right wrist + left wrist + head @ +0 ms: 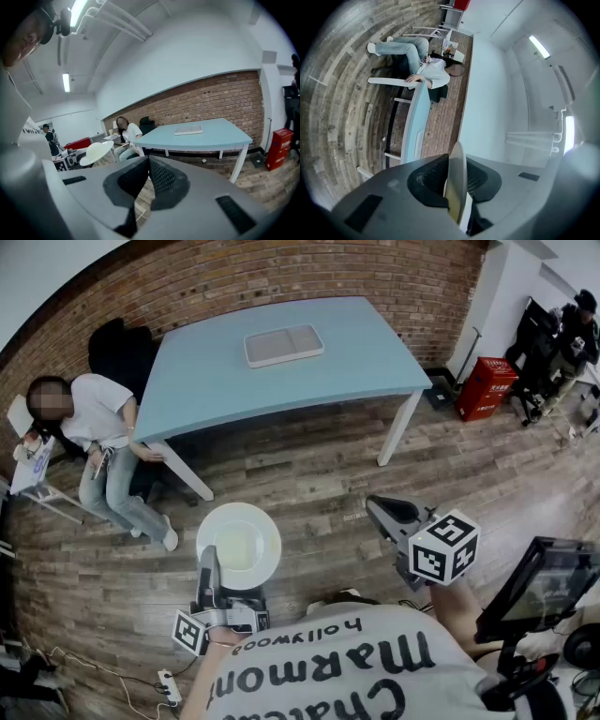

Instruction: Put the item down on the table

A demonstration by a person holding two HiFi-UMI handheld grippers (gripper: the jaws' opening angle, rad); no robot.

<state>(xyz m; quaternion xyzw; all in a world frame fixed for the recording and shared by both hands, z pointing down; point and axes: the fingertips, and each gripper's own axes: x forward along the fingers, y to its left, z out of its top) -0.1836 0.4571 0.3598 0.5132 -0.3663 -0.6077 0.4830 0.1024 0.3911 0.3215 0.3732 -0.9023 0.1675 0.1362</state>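
The left gripper (210, 563) is clamped on the rim of a white plate (239, 545), its jaws pressed on both faces of the plate edge (457, 183). The plate hangs over the wooden floor (309, 484), well short of the blue table (356, 352) on its near side. A white tray (284, 345) lies on the table near its far edge. A seated person (98, 427) is at the table's left end, a red box (486, 388) beyond its right end. The right gripper (380, 512), also short of the table, has its jaws together on nothing (146, 164).

The white plate (238, 545) hangs level, well apart from the blue table (366, 352).
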